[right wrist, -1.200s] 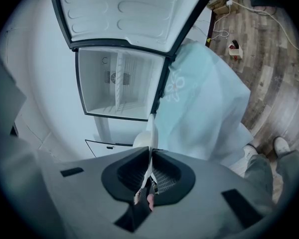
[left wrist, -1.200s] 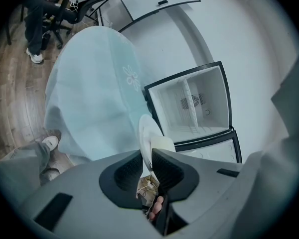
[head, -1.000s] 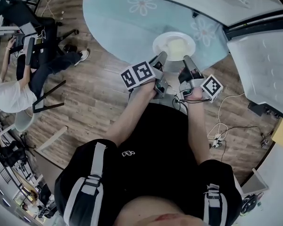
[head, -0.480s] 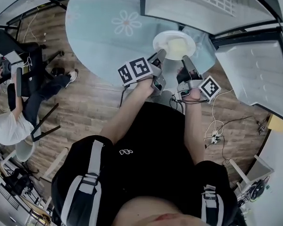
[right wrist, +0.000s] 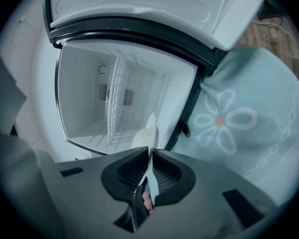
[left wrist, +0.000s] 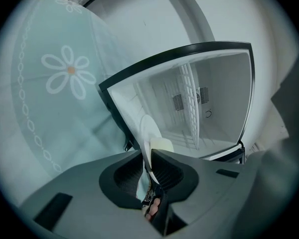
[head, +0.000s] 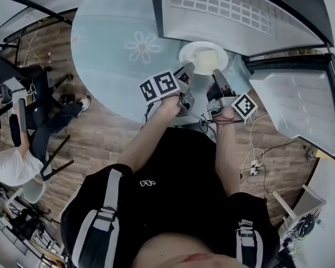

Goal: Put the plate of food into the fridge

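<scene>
Plate of food point(head: 204, 57), near edge clamped, fridge point(head: 234, 10) mouth open just ahead

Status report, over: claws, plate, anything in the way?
Left claw and right claw shut on plate rim. Plate in front of open fridge. Nothing seen in the way.

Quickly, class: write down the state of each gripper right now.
Left gripper: closed on the plate, at its rim.
Right gripper: closed on the plate, opposite rim.
</scene>
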The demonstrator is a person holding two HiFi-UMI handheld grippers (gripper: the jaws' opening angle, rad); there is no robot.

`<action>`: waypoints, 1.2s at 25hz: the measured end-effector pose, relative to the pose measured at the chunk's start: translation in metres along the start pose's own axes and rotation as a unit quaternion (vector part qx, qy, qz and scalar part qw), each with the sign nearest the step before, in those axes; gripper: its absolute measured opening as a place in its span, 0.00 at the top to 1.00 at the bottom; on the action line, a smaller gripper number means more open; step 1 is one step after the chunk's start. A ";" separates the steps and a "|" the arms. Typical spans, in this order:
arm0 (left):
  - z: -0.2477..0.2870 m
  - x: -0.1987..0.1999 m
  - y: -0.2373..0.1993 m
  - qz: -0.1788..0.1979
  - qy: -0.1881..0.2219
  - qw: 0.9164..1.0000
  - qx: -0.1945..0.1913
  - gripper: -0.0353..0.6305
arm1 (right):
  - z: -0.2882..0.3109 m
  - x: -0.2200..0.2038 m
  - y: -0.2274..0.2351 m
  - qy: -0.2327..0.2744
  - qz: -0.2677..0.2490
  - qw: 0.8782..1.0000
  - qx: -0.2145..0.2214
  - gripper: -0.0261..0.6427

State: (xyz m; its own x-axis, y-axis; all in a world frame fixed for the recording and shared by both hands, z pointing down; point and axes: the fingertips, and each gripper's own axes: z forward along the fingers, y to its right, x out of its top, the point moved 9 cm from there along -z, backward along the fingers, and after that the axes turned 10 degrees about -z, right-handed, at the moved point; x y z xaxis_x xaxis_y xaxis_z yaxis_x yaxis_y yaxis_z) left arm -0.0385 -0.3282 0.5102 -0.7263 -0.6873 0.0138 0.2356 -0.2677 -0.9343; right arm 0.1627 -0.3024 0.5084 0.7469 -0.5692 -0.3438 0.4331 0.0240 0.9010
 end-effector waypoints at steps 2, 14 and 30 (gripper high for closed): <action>0.010 0.010 0.004 -0.003 0.005 1.000 -0.001 0.88 | 0.014 0.009 -0.003 -0.002 -0.003 1.000 0.008 0.92; 0.074 0.060 -0.001 0.013 0.015 1.000 0.012 0.88 | 0.082 0.047 0.021 -0.021 -0.004 1.000 -0.013 0.92; 0.116 0.095 -0.010 0.005 0.006 0.998 0.067 0.89 | 0.123 0.057 0.042 -0.017 -0.010 0.997 -0.077 0.91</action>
State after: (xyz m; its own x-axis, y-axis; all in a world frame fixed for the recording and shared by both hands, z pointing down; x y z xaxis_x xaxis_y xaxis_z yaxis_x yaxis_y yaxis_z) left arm -0.0350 -0.4685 0.5621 -0.7315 -0.6818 0.0000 0.3254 -0.3491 -0.8788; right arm 0.1616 -0.4346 0.5596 0.7210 -0.5986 -0.3490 0.5218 0.1376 0.8419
